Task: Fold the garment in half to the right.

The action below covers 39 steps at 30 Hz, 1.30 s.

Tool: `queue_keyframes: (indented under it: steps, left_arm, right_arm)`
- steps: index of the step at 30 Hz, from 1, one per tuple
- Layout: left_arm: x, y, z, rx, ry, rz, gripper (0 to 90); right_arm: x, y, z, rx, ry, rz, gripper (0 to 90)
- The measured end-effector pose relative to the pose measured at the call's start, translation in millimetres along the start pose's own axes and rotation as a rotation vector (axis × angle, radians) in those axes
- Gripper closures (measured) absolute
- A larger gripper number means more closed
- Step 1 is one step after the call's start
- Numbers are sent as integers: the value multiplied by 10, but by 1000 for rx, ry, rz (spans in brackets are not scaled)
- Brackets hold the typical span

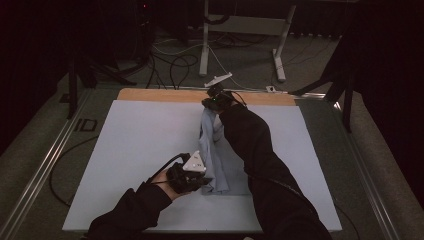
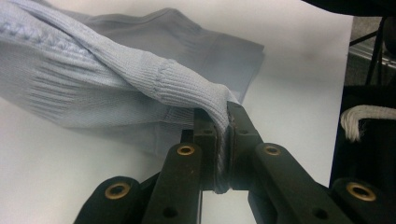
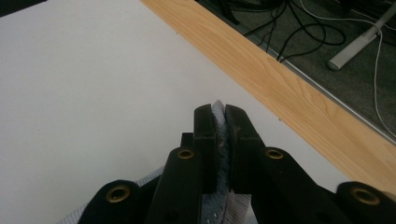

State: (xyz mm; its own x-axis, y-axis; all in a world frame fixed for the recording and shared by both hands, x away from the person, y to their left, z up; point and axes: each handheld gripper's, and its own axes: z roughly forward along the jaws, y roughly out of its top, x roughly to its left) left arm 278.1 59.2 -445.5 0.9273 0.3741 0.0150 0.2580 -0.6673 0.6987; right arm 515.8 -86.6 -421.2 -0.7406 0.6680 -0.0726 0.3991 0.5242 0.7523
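We have both ends of the light blue knitted garment (image 1: 216, 160) in hand, and it lies stretched in a narrow, bunched strip down the middle of the white table sheet (image 1: 125, 145). Our left gripper (image 1: 192, 176) sits at the near end, its jaws pressed together on a ribbed cuff or hem (image 2: 187, 86) (the knit is squeezed flat between the pads in the left gripper view). Our right gripper (image 1: 216, 98) reaches to the far end, close to the wooden table edge (image 1: 150, 94), and its jaws are likewise clamped on a thin fold of the same blue fabric (image 3: 219, 140).

We judge this to be mid-way through a fold or a straightening: the two grips are made and the cloth is pulled long between them, but it is still rumpled and gathered, not flat or squared. What seems left is to lay it out or bring one end over the other, smooth it, and let go
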Motion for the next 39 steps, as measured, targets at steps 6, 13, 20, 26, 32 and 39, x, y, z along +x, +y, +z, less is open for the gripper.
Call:
queue_keyframes:
  steps: [6,13,20,26,32,39]
  left_arm:
    - [-18,85,97,9,-16,15,866]
    - [-57,192,187,15,-34,33,866]
    - [-96,256,321,31,-38,38,866]
    - [-128,301,461,41,-42,40,866]
    - [-149,293,622,55,-52,37,866]
    - [-178,327,786,82,-21,55,866]
  right_arm:
    - [-80,-120,-92,-19,-2,16,847]
    - [-202,-217,-189,-25,-7,34,847]
    - [-244,-251,-196,-28,-1,36,847]
    - [-260,-299,-161,-13,-2,46,846]
    - [-281,-378,-100,11,-1,55,844]
    - [-377,-493,-49,35,18,89,843]
